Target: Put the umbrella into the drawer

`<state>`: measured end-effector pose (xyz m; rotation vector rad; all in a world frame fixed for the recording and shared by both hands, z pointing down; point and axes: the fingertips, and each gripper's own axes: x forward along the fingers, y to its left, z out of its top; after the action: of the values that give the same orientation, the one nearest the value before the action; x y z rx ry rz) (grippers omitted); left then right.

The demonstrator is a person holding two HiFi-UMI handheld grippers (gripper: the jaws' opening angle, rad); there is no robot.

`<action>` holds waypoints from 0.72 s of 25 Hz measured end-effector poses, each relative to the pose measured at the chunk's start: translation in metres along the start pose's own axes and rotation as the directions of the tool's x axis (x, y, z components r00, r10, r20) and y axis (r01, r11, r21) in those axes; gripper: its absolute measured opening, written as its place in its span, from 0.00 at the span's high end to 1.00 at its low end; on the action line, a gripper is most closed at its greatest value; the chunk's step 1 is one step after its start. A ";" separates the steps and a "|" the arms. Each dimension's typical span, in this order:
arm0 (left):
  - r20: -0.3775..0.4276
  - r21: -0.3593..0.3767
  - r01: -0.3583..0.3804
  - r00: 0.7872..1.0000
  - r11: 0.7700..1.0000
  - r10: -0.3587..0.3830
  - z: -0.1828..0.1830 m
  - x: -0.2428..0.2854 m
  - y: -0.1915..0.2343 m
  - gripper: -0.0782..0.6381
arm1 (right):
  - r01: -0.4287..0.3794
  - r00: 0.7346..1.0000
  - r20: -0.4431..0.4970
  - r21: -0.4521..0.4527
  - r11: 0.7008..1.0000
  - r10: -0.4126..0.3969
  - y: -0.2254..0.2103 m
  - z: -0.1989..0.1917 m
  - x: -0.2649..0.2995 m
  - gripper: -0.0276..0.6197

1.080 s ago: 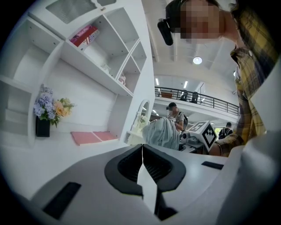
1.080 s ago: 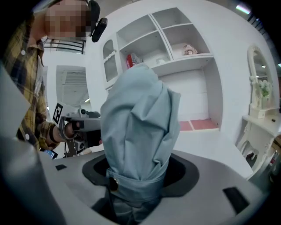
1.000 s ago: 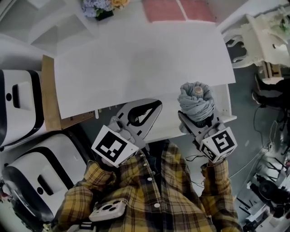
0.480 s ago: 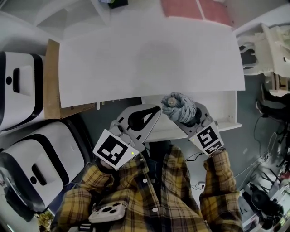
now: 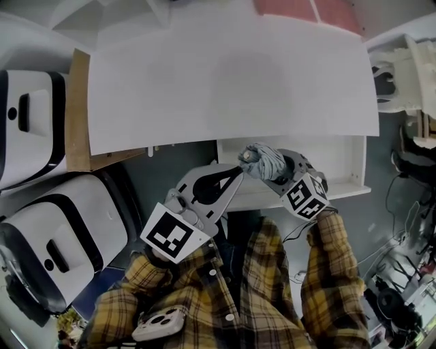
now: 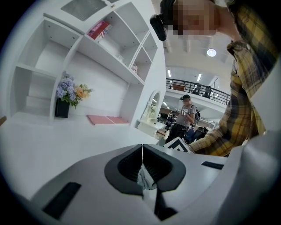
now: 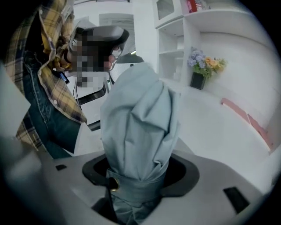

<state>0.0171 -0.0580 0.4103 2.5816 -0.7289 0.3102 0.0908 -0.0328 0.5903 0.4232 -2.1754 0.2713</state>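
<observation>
A folded grey-blue umbrella, strapped with a snap band, is clamped in my right gripper. It hangs tilted over the open white drawer under the desk's front edge, its tip pointing left. In the right gripper view the umbrella rises from between the jaws, which hold its lower part. My left gripper is just left of the umbrella tip, at the drawer's left end. Its jaws meet at the tip with nothing held.
The white desk top fills the upper head view, with a pink mat at its far edge. A brown board and white-and-black seats stand left. Shelves, a flower vase and a distant person lie behind.
My right gripper has come down with the umbrella and tipped it from upright to leaning left over the drawer. The left gripper has sunk a little and stays shut.
</observation>
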 end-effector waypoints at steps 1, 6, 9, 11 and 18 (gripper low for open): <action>-0.002 0.000 0.000 1.000 1.000 0.000 -0.001 0.000 -0.001 0.86 | -0.006 1.000 -0.018 -0.018 1.000 0.005 0.000 -0.004 0.005 0.51; -0.016 -0.009 -0.008 1.000 1.000 0.008 -0.009 -0.001 -0.004 0.86 | -0.033 0.992 -0.125 -0.076 0.997 0.023 0.001 -0.028 0.029 0.51; -0.026 -0.019 -0.010 1.000 1.000 0.009 -0.013 -0.001 -0.006 0.86 | -0.054 0.984 -0.172 -0.092 0.994 0.037 0.002 -0.038 0.038 0.51; -0.027 -0.025 -0.011 1.000 1.000 0.011 -0.015 0.000 -0.006 0.86 | -0.066 0.979 -0.197 -0.094 0.993 0.047 0.002 -0.044 0.044 0.51; -0.019 -0.043 -0.018 1.000 0.999 0.017 -0.014 -0.001 -0.006 0.86 | -0.086 0.957 -0.283 -0.087 0.992 0.058 0.001 -0.064 0.061 0.51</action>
<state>0.0185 -0.0464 0.4198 2.5293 -0.7437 0.3205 0.1033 -0.0226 0.6776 0.2337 -1.9182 0.2468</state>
